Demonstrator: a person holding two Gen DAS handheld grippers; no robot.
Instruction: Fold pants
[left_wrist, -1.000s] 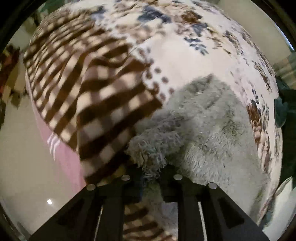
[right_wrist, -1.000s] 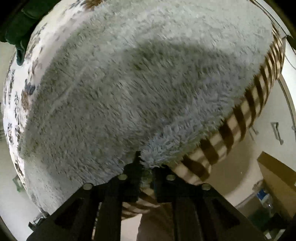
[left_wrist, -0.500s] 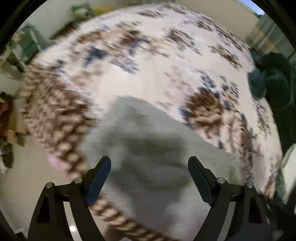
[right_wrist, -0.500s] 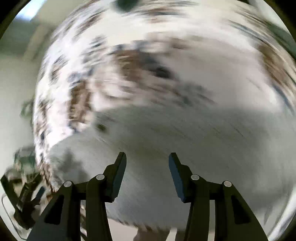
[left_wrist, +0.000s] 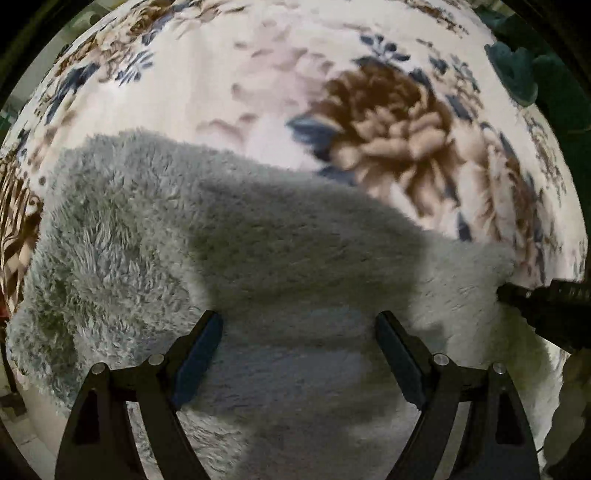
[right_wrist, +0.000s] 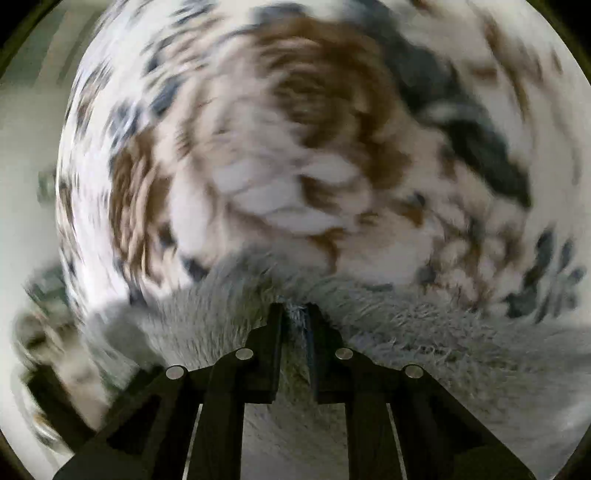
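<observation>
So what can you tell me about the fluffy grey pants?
The fluffy grey pants look like thick, shaggy fleece, pale grey-blue. They lie spread on a flowery blanket, with a dark shadow across their middle. The left gripper hovers open over them, its fingers wide apart. The right gripper is shut on their far edge, pinching a tuft of fleece between its fingers. That view is blurred, so the pants' full shape is unclear.

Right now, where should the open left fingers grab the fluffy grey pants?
Probably the pants' shaggy left edge, coming in from that side: it is a free border lying on the flowery blanket. The right gripper already pinches the other edge.
</observation>
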